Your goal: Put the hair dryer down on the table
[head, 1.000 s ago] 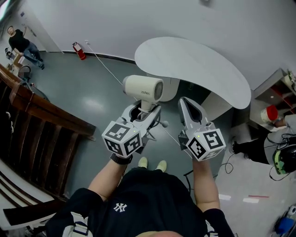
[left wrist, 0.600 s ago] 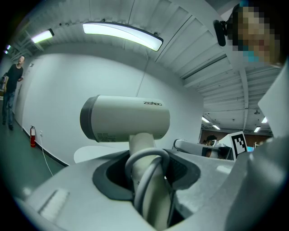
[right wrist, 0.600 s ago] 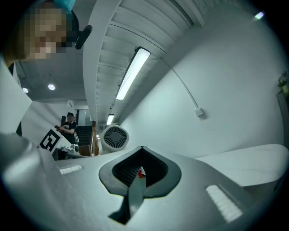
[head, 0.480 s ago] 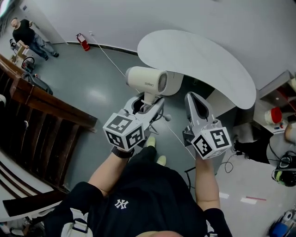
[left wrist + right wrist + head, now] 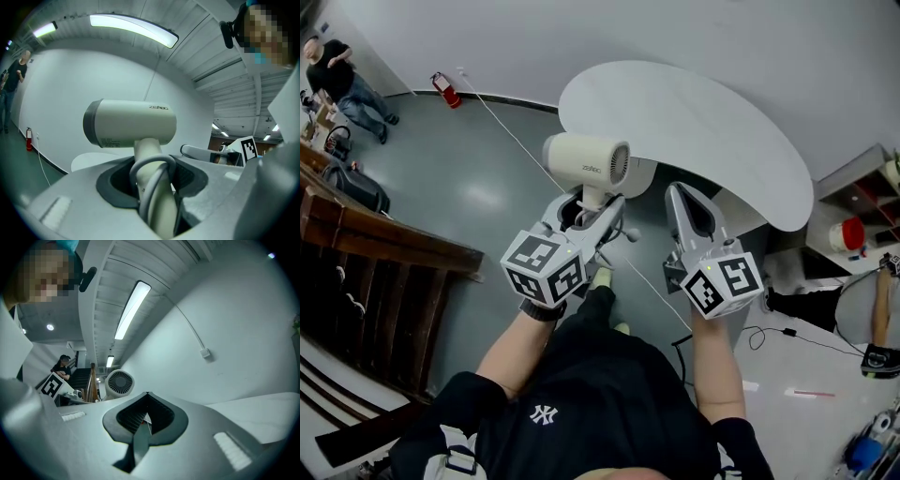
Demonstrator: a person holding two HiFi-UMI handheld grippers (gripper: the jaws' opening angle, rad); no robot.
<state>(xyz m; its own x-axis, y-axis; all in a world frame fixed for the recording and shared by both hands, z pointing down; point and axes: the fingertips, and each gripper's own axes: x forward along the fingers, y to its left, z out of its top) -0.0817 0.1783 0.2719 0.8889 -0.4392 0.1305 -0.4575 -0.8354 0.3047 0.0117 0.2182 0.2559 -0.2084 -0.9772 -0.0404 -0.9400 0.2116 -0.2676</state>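
A cream hair dryer (image 5: 586, 164) is held in the air by its handle, with my left gripper (image 5: 594, 204) shut on it. In the left gripper view the hair dryer (image 5: 129, 123) stands upright above the jaws, and a grey cord loop (image 5: 152, 164) lies against the handle. The dryer's nozzle end overlaps the near edge of the white oval table (image 5: 703, 127). My right gripper (image 5: 682, 199) is shut with nothing in it, to the right of the dryer and just short of the table edge. The right gripper view shows the dryer's rear grille (image 5: 119, 382).
A thin cable (image 5: 511, 131) runs across the grey floor toward a red fire extinguisher (image 5: 441, 89) by the wall. A dark wooden stair railing (image 5: 384, 244) is at the left, and a person (image 5: 337, 80) stands far left. Shelves (image 5: 862, 202) stand at the right.
The person has stepped slightly closer to the table, so the dryer now overlaps its near edge. Both grippers keep the same hold and spacing.
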